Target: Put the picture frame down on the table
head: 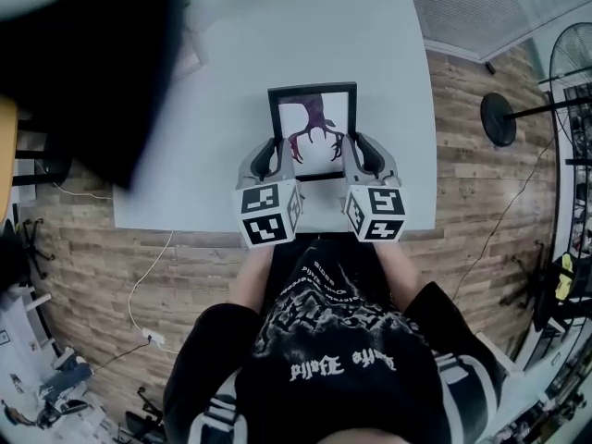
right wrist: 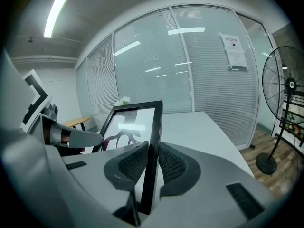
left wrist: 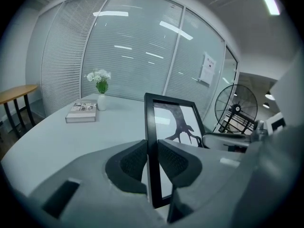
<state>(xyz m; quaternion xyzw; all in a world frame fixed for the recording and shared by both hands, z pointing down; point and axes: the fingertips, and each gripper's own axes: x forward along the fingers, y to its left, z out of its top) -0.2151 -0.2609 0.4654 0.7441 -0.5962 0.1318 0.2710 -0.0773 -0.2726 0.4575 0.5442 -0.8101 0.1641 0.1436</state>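
1. Right now the picture frame (head: 312, 129) is held from both sides over the near half of the white tabletop (head: 231, 63).
2. Left gripper (left wrist: 151, 161): jaws clamped on the frame's left side rail, pads tight against the black edge.
3. Right gripper (right wrist: 151, 163): jaws clamped the same way on the right side rail.
4. Print is a dark branching shape and faces up toward the person. Can't tell if the frame touches the tabletop.
5. Book (left wrist: 81, 112) and flower vase (left wrist: 101, 96) sit well apart from the frame, at the tabletop's far end.
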